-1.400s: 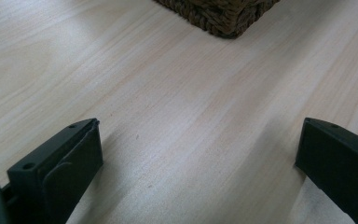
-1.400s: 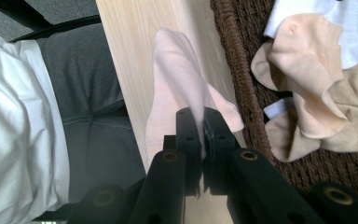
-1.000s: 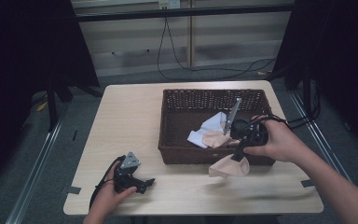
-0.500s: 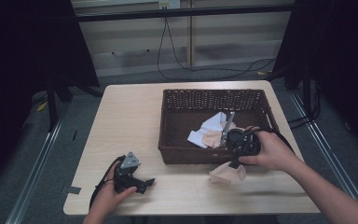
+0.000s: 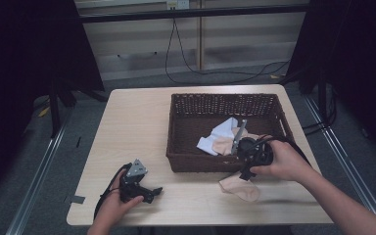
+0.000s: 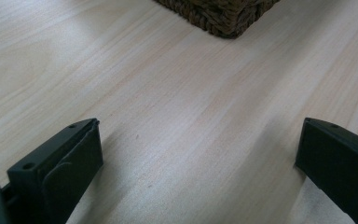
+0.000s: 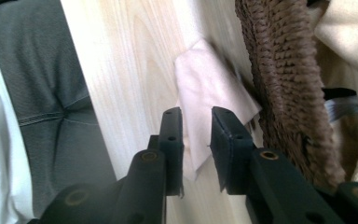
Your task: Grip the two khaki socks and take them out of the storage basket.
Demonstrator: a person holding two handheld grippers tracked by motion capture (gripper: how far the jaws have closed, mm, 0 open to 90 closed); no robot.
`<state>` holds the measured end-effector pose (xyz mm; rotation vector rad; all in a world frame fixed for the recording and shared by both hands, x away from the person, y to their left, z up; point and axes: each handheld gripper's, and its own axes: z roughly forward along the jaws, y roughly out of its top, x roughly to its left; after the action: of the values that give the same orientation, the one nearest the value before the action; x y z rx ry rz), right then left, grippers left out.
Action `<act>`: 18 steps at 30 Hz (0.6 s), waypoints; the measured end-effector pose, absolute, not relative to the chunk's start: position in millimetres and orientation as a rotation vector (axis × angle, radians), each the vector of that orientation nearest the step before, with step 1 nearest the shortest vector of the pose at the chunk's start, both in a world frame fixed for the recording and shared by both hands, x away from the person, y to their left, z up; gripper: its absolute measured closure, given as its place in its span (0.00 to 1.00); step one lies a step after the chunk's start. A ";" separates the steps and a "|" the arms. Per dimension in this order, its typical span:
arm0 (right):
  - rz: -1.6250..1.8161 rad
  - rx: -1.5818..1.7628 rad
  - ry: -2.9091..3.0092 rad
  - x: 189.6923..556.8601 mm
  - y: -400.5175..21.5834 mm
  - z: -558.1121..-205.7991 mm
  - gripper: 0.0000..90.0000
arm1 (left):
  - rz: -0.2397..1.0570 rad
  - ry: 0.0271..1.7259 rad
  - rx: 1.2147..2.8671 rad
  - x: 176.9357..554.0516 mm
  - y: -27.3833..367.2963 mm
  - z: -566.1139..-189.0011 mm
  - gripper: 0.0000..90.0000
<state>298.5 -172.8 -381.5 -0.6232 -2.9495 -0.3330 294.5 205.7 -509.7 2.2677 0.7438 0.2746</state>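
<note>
Where cloth (image 5: 240, 187) lies, basket (image 5: 215, 162) crowds R gripper (image 7: 196, 122)

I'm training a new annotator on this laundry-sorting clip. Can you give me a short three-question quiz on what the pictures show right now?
1. True or false: the peach cloth lies on the table in front of the wicker basket, not inside it.
2. Which gripper has its jaws spread wide over bare wood? A) left gripper B) right gripper
3. What lies between the right gripper's jaws, and do the pads press on it?

Key
1. True.
2. A.
3. The peach cloth; the jaws have just been opening, and a gap shows beside the cloth in the right gripper view, so they seem no longer to clamp it.
</note>
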 end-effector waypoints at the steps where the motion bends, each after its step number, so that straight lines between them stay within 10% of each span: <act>1: -0.348 -0.627 -2.942 298.2 -174.2 -379.7 0.79 | 0.275 0.743 2.268 294.5 205.7 -509.7 0.00; 18: -0.421 -0.678 -2.950 302.3 -188.0 -318.4 0.53 | 0.274 0.751 2.259 294.2 205.2 -510.0 0.00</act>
<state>302.3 -188.0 -318.4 -0.6777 -2.9497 -0.4213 294.2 205.2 -510.0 2.2586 0.7514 0.2738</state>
